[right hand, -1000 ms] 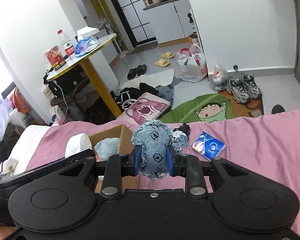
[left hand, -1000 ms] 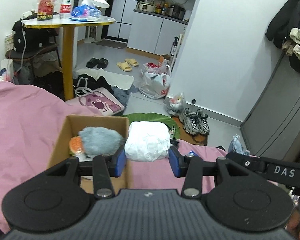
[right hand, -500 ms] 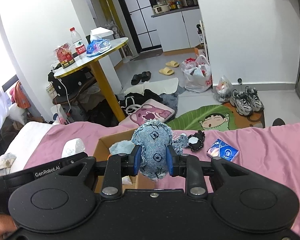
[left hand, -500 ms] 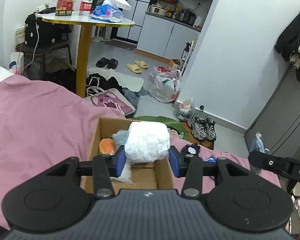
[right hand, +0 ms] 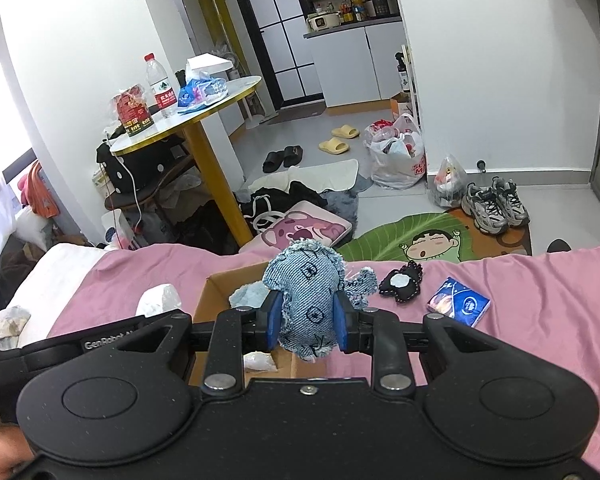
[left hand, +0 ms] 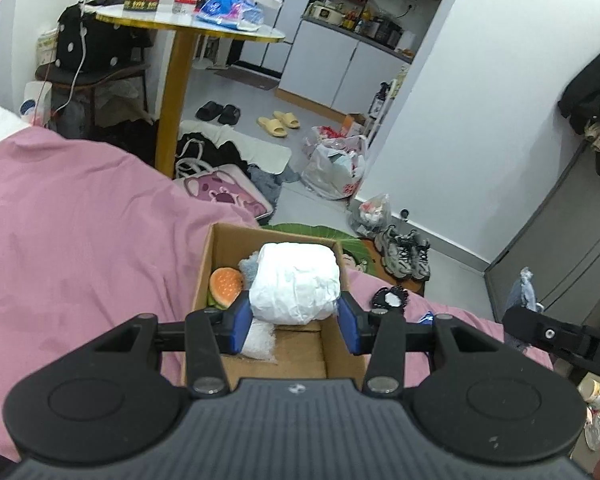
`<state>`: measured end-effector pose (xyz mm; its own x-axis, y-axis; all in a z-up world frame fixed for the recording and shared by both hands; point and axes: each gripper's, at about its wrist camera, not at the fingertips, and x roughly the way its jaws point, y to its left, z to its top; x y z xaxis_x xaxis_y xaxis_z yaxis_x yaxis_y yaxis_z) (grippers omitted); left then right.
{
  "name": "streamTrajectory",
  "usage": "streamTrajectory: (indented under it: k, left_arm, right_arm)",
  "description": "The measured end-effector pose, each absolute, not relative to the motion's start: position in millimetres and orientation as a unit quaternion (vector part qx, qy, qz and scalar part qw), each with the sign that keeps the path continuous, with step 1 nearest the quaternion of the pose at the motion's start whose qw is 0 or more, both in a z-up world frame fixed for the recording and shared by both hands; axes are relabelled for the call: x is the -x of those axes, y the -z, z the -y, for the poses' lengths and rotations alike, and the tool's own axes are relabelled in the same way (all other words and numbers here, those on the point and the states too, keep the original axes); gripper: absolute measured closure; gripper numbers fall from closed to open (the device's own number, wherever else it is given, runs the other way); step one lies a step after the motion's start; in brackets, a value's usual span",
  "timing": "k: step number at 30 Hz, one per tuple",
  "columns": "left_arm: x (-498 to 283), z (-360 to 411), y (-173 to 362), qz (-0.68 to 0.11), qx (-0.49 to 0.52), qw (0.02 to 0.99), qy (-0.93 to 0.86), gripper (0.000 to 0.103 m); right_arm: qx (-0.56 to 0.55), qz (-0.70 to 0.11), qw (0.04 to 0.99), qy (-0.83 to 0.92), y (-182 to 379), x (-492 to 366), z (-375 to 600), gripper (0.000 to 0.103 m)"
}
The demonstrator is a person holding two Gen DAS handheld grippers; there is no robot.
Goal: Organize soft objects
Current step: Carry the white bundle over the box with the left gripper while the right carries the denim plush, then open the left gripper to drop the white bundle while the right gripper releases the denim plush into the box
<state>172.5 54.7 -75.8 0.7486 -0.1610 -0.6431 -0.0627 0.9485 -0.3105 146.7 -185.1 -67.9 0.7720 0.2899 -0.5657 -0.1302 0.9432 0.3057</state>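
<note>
Box [left hand: 216,256], cardboard, open-topped, on pink bedding [left hand: 80,220]; holds burger toy [left hand: 225,286] and blue plush [left hand: 247,267]. Left gripper [left hand: 294,322]: pads clamped on white bundle [left hand: 296,288], held over the box. Right gripper [right hand: 307,322]: pads clamped on denim toy [right hand: 306,300], at the box's right edge. Black pouch [right hand: 402,286] and tissue pack [right hand: 458,306] on bedding, right of the box.

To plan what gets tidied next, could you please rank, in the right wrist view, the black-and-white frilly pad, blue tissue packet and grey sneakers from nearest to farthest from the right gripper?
From the right gripper:
1. Black-and-white frilly pad, on the pink bedspread, just right.
2. Blue tissue packet, farther right on the bedspread.
3. Grey sneakers, on the floor beyond the bed.
</note>
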Motion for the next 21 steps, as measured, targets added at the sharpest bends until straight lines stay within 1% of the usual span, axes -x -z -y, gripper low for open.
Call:
streamTrajectory:
  k: [17,21]
  left_arm:
    - [-201,-72,114,-0.425,0.203,0.882,-0.011,0.058]
    - [-206,-78,119,-0.428,0.217,0.877,-0.025,0.054]
  right_arm:
    - [-0.13,-0.344,0.92,-0.134,94,-169,158,0.076]
    - [-0.131,-0.353,0.916,-0.137,100,-175,153,0.076]
